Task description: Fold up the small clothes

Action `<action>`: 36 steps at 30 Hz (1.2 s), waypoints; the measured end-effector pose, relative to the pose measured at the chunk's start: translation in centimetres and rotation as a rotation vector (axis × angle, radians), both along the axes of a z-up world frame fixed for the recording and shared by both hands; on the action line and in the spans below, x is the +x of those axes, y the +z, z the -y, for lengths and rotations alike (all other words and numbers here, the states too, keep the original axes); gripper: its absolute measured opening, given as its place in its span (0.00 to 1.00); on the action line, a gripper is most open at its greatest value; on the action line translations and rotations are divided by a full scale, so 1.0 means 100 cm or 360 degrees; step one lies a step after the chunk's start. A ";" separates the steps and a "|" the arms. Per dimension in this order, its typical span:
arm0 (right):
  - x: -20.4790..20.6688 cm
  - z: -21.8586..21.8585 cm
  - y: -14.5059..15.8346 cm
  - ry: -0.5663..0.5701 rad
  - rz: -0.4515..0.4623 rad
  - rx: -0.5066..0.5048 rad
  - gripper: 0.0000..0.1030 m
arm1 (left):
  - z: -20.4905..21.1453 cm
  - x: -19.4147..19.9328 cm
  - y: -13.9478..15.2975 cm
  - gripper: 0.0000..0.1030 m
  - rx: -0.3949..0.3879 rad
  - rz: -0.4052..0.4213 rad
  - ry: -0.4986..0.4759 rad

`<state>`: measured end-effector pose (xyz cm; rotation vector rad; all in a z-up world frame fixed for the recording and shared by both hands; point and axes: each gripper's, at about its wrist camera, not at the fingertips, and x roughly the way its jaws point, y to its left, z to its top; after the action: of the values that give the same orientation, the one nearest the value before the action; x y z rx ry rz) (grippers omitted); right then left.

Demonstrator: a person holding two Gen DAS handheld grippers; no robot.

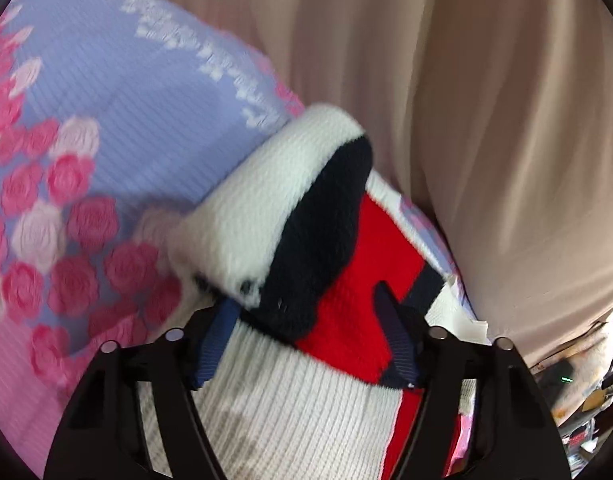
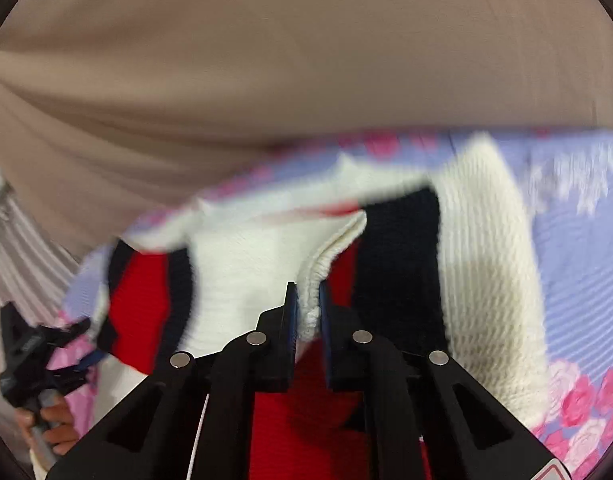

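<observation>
Left hand-held gripper (image 1: 306, 304) open, right hand-held gripper (image 2: 307, 304) clamped

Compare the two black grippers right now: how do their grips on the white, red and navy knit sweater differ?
The right gripper is nearly shut, pinching a thin white ribbed edge of the knit sweater. The left gripper is spread wide, its fingers flanking a bulky bunch of the same sweater at the navy and red bands. Both have black frames with blue pads and work over the lilac rose-print cloth.
</observation>
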<state>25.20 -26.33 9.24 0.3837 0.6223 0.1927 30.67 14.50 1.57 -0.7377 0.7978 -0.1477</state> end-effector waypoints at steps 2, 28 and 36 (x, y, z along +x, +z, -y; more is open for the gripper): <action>-0.026 0.014 0.024 -0.0055 0.0154 0.0002 0.09 | 0.001 0.004 0.000 0.54 0.0069 -0.0009 0.0034; -0.062 0.054 -0.013 -0.0378 -0.0163 -0.0255 0.19 | 0.043 -0.038 -0.016 0.17 0.0537 0.0090 -0.0003; -0.018 -0.111 0.055 0.0361 0.0064 -0.0287 0.55 | 0.036 -0.047 -0.017 0.17 0.0481 0.0101 0.0005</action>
<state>23.42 -15.28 14.70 0.1340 0.6376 0.3573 26.01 10.87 -0.12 -0.4465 0.7382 -0.0455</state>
